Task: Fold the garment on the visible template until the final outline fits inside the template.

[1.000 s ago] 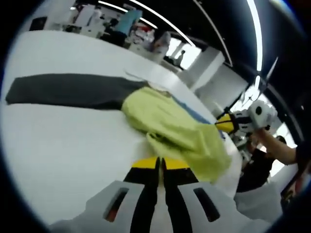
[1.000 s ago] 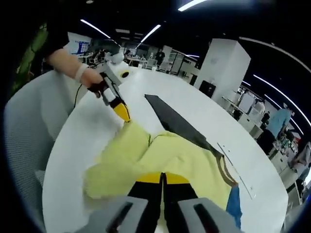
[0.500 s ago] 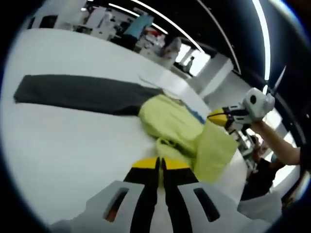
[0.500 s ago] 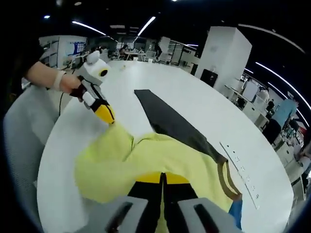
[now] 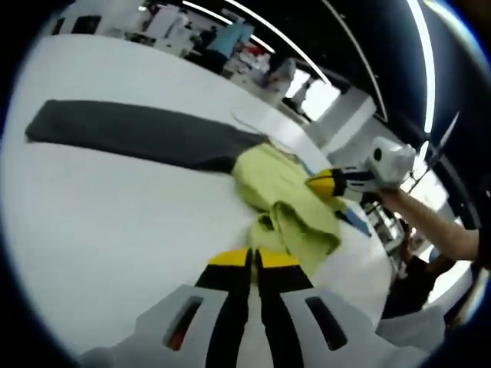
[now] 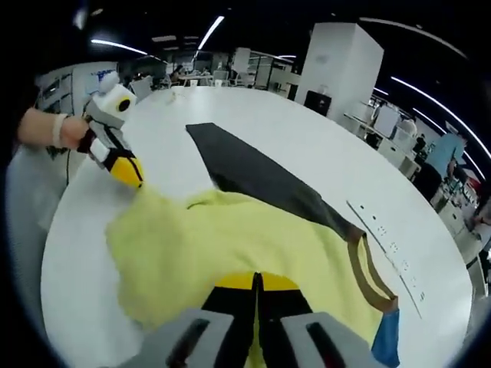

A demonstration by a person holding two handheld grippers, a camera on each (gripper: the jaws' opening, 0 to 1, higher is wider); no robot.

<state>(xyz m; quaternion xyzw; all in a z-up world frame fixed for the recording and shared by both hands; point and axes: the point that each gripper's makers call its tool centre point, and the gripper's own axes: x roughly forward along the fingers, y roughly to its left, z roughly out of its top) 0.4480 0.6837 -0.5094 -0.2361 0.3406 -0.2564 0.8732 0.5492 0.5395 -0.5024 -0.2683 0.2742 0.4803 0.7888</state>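
A yellow garment (image 5: 288, 201) lies bunched on the white table (image 5: 115, 222), its far side against a long dark grey strip (image 5: 130, 132). My left gripper (image 5: 253, 257) is shut, with the garment's near edge at its tips. The right gripper (image 5: 321, 184) comes in from the right, its yellow tip on the cloth. In the right gripper view the yellow garment (image 6: 230, 245) spreads wide, showing a brown collar (image 6: 368, 270) and a blue part (image 6: 387, 339). My right gripper (image 6: 257, 282) is shut on it. The left gripper (image 6: 125, 170) pinches its far left corner beside the dark grey strip (image 6: 253, 176).
A person's hand (image 6: 46, 130) holds the left gripper, and an arm (image 5: 433, 230) holds the right one. A thin white marked strip (image 6: 383, 245) lies on the table (image 6: 307, 130) past the collar. Office desks and a white pillar (image 6: 337, 69) stand behind.
Both grippers have carried the garment's loose side up and over toward the dark strip. The cloth that trailed toward the table edge is now gathered on itself, and the two grippers are closer together.
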